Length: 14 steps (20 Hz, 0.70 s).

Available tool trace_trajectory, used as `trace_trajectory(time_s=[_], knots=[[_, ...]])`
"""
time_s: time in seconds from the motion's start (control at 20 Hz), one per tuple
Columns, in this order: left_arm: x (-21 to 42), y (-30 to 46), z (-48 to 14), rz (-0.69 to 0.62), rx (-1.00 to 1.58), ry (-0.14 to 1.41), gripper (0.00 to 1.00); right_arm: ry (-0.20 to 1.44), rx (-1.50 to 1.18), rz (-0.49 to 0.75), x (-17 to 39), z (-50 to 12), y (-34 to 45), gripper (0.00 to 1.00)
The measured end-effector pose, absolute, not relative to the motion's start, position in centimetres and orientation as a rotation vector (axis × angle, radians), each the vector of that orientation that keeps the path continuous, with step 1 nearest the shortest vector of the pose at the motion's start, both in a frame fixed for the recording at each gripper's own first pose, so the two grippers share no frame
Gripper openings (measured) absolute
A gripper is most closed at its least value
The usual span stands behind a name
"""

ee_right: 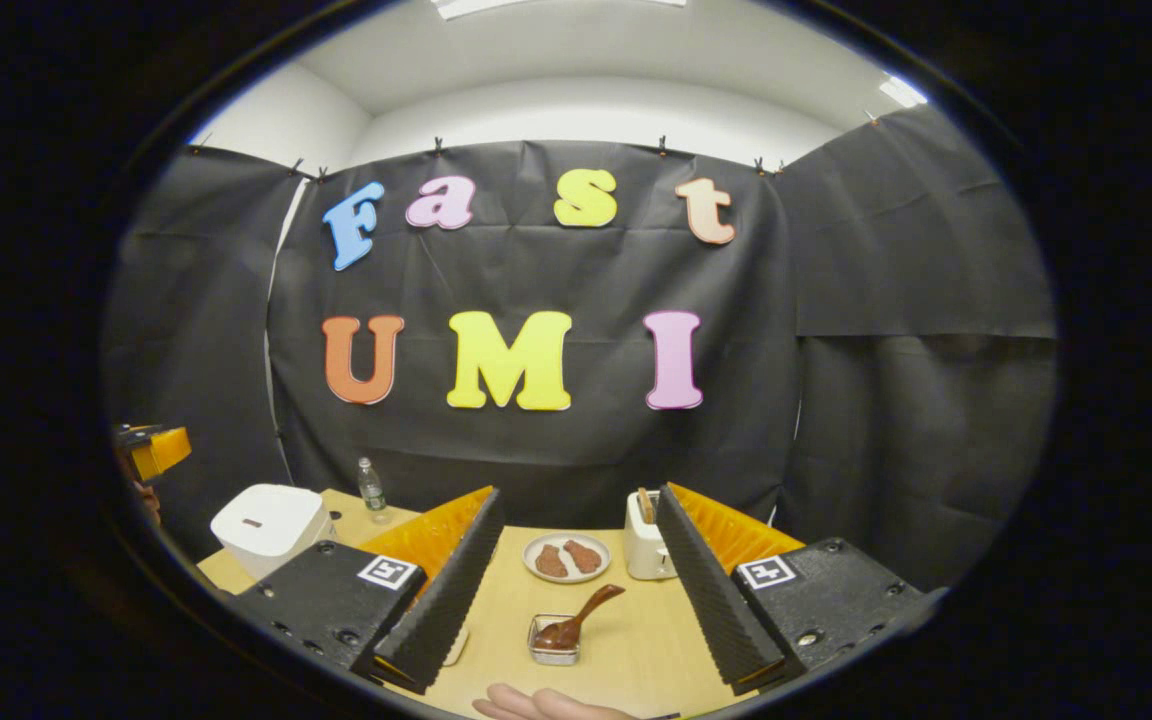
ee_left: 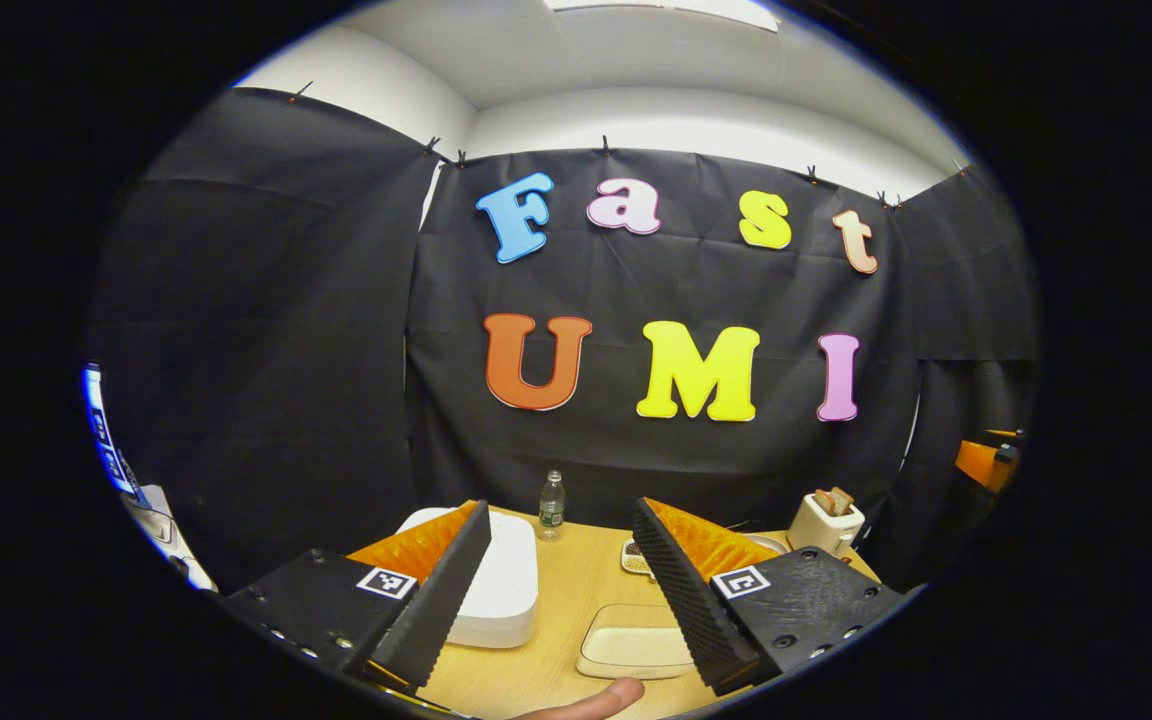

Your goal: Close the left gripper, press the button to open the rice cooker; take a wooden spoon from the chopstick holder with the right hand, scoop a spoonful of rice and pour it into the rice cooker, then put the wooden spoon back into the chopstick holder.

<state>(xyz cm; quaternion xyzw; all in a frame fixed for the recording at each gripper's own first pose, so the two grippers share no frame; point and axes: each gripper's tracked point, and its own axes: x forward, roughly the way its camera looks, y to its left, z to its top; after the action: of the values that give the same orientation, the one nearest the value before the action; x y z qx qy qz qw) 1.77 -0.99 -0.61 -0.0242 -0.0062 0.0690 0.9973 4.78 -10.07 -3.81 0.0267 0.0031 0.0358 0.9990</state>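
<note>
Left tongs (ee_left: 561, 590): spread wide, holding nothing, raised above the counter (ee_left: 576, 600); the task wants them brought together before the button press, which judging by the gap is not yet done.
Right tongs (ee_right: 576, 590): also apart and empty, aimed down the middle of the counter toward the spoon.
Rice cooker (ee_left: 496, 585): white, lid down, on the left part of the counter, just ahead of the left tongs' left finger, so that hand has the short reach to it. It also shows at the left of the right gripper view (ee_right: 271, 525).
Wooden spoon (ee_right: 581, 620): leaning in a small metal container (ee_right: 554, 645), handle tilted up to the right, an easy angle for the right tongs. Whether this container is the chopstick holder or the rice dish I cannot tell.
Plate (ee_right: 566, 558): behind the container, carrying two brown pieces.
Toaster (ee_right: 644, 545): white, bread in its slot, just beside the plate.
Water bottle (ee_left: 551, 505): upright at the back edge, clear of the work.
Flat cream tray (ee_left: 636, 645): between the left tongs' fingers, near.
Stage: start, nothing grasped.
</note>
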Motion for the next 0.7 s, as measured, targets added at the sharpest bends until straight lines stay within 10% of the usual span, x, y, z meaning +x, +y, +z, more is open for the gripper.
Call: trace_trajectory(time_s=[0.2, 0.25, 0.3, 0.55, 0.7], knots=[[3.6, 2.0, -3.6, 0.169, -0.075, 0.072, 0.90, 0.024, 0.054, 0.079, 5.3, -4.7, -10.2, 1.00], [4.4, 2.7, -4.3, 0.164, -0.078, 0.091, 0.67, 0.032, 0.052, 0.077, 5.6, -4.9, -10.1, 1.00], [5.1, 3.8, -5.0, 0.183, -0.072, 0.105, 0.80, 0.038, 0.048, 0.077, 5.7, -5.1, -10.1, 1.00], [10.3, 7.9, -10.0, 0.177, -0.030, 0.243, 0.10, 0.061, 0.008, 0.050, 6.5, -6.3, -9.6, 1.00], [12.7, 9.3, -13.2, 0.172, -0.048, 0.370, 0.00, 0.097, 0.015, 0.013, 7.1, -7.5, -9.3, 1.00]])
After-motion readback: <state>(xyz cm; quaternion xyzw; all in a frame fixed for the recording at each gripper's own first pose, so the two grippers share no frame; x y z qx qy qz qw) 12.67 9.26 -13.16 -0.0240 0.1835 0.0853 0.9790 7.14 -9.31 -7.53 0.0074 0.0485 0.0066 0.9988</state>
